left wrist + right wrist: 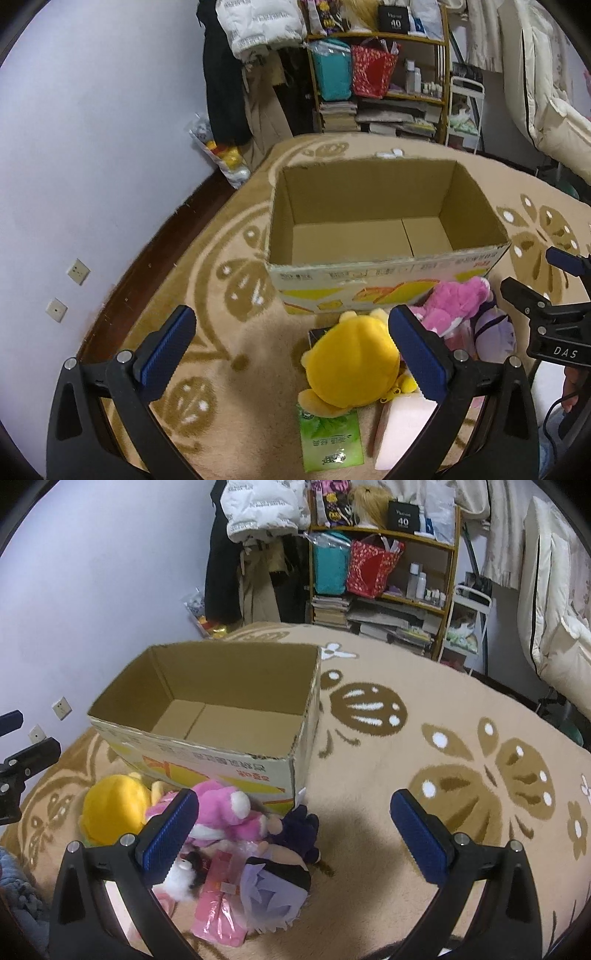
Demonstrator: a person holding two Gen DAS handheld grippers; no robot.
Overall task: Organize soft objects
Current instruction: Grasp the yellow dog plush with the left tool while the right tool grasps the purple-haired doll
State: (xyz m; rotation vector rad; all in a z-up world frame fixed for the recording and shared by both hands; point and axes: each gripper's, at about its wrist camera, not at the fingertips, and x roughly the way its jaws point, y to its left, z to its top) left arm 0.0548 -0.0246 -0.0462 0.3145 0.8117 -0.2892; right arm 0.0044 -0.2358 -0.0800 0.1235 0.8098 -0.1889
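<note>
An open, empty cardboard box [384, 229] stands on the carpet; it also shows in the right wrist view [221, 738]. In front of it lies a pile of soft toys: a yellow plush [351, 365] [114, 812], a pink plush [458, 302] [225, 812] and a purple-haired doll [495, 332] [273, 886]. A green packet [328, 439] and pink packets [218, 904] lie among them. My left gripper [291, 350] is open and empty, just left of the yellow plush. My right gripper [291, 830] is open and empty, to the right of the pile.
A beige patterned carpet [443, 775] covers the floor. A shelf [388, 81] with bags and books stands at the back, with hanging clothes [229, 74] beside it. A wall with sockets [77, 271] is to the left. White bedding [554, 609] is on the right.
</note>
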